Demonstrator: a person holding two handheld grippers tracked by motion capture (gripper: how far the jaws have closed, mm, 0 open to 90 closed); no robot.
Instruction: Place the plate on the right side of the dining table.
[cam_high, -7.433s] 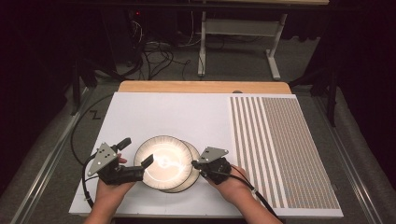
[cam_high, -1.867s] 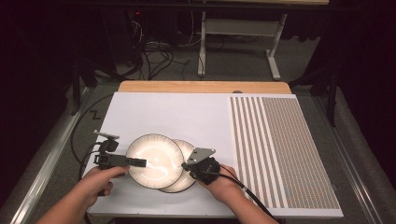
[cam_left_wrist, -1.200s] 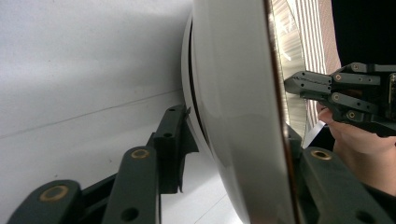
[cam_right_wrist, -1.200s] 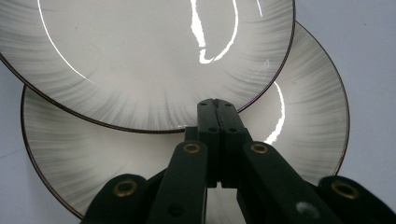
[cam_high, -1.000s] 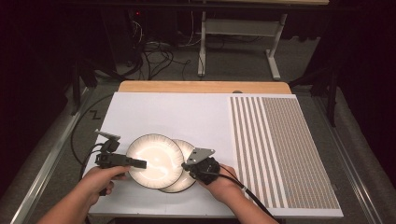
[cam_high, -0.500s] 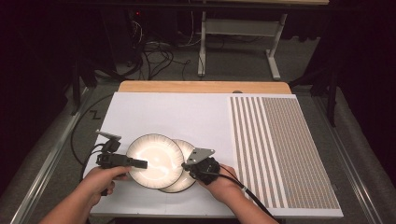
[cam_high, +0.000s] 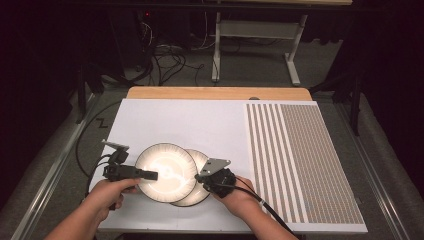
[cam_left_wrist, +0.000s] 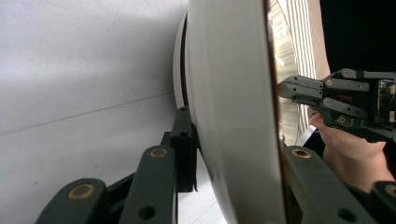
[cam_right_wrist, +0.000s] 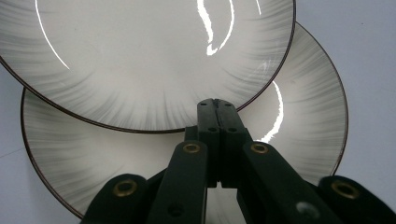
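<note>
A: Plates first. What are you seeing?

B: Two plates sitting on the white desk (cam_high: 200, 120), overlapping. The upper plate (cam_high: 165, 171) is lying partly on the lower plate (cam_high: 202, 192), shifted toward the near-left corner of the desk. Both are pale with grey streaks running out to a thin dark rim.

A: Anything in them?

B: Both are showing bare glazed faces, just light glare. In the right gripper view the upper plate (cam_right_wrist: 140, 56) is covering the far part of the lower plate (cam_right_wrist: 299, 121).

A: Left tongs?

B: The left tongs (cam_high: 147, 174) are gripping the left edge of the upper plate. In the left gripper view the plate rim (cam_left_wrist: 233, 112) is sitting between the two black jaws, one under it and one over it, pads pressing on it. The jaws have just been closing onto that rim. The plate's left edge is looking slightly raised off the desk there.

A: Right tongs?

B: The right tongs (cam_high: 200, 178) are fully closed, holding nothing. In the right gripper view the right tongs (cam_right_wrist: 218, 103) are showing jaws pressed together, with the tip lying over the lower plate right at the upper plate's near rim. Cannot tell whether the tip is touching either plate.

A: Hands?

B: Left hand (cam_high: 107, 192) is wrapping the left gripper body, right hand (cam_high: 240, 197) the right one, both at the desk's near edge.

A: Rest of the desk?

B: A striped mat (cam_high: 300, 160) is covering the desk's right side, well apart from the plates.
</note>
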